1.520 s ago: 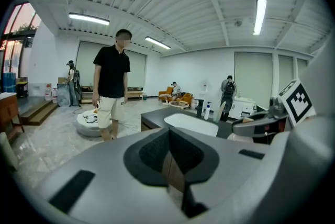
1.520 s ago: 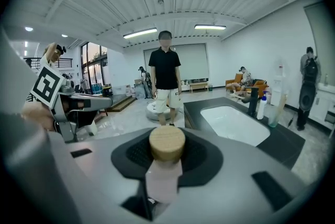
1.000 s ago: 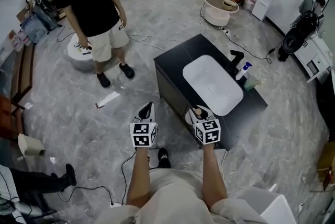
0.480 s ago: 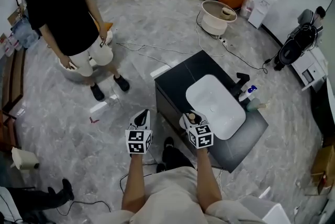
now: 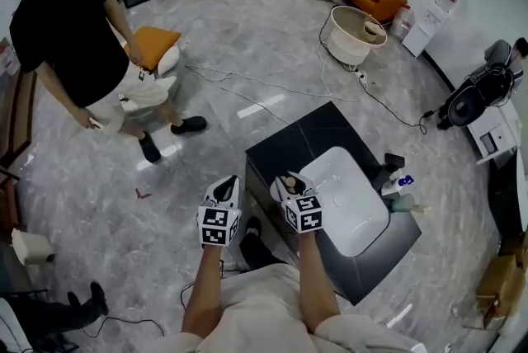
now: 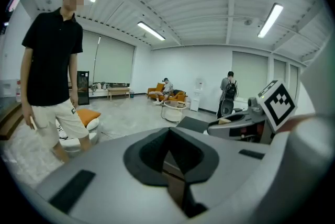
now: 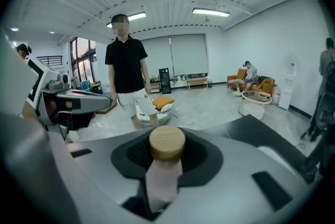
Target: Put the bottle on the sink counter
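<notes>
Pale pink bottle (image 7: pixel 163 180): smooth, cloudy, maybe plastic. Light wood cap (image 7: pixel 167 143), matt. Right tool (image 7: pixel 165 165) and left tool (image 6: pixel 170 157): matt grey plastic with black pads (image 7: pixel 204 160). Black table (image 5: pixel 285 147): smooth, slightly shiny. White sink (image 5: pixel 351 207): glossy. Grey marbled floor (image 5: pixel 247 38): polished, shiny.

Bright, even light from ceiling tube lamps (image 7: pixel 210 12); soft glare on floor (image 5: pixel 247 54). Gripper views fisheye-warped, corners vignetted black; near foreground soft.
</notes>
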`<state>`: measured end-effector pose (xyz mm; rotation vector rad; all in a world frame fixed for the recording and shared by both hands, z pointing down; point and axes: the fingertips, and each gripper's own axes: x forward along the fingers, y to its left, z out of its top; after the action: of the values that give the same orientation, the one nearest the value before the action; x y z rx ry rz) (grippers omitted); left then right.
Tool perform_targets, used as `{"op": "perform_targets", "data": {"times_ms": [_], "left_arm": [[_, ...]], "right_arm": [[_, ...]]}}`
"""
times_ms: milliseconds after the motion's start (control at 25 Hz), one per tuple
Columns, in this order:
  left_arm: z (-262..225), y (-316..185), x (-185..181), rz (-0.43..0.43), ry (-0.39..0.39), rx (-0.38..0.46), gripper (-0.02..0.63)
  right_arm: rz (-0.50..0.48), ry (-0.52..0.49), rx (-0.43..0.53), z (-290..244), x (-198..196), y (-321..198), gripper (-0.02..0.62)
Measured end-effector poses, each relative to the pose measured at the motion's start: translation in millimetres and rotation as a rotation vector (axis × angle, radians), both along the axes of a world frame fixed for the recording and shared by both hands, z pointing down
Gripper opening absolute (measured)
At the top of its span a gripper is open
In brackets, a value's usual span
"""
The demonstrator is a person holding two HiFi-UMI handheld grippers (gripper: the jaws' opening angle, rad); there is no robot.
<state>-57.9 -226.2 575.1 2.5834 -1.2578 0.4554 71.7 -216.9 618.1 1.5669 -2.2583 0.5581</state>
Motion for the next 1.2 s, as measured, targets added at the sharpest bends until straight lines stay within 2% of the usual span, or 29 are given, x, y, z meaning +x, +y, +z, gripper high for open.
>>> {"op": "perform_targets", "data": {"times_ms": [360,520,880,1200], "left_arm": [[9.2,-71.9,26.0,0.031,-0.034,0.004,0.006],[15.4,-94.8,35.0,0.033,-0.037,0.002,0.006],[29.8,-102.7,43.9,0.021,-0.043,-0.018,0.006],[29.6,-107.8,52.0,0.046,-0.058,-0.026,0.006]], "right_arm": [[-0.04,0.017,0.026,-2.6,14.9,-83.4,0.1],[-0.121,0.051,0.049,4.7,10.9,-112.3,0.1],[-0.267,0.088,0.087,28.2,-12.8,-141.4,0.1],[-0.293,0.115,0.088,57.4,-27.2,-153.3,0.1]]}}
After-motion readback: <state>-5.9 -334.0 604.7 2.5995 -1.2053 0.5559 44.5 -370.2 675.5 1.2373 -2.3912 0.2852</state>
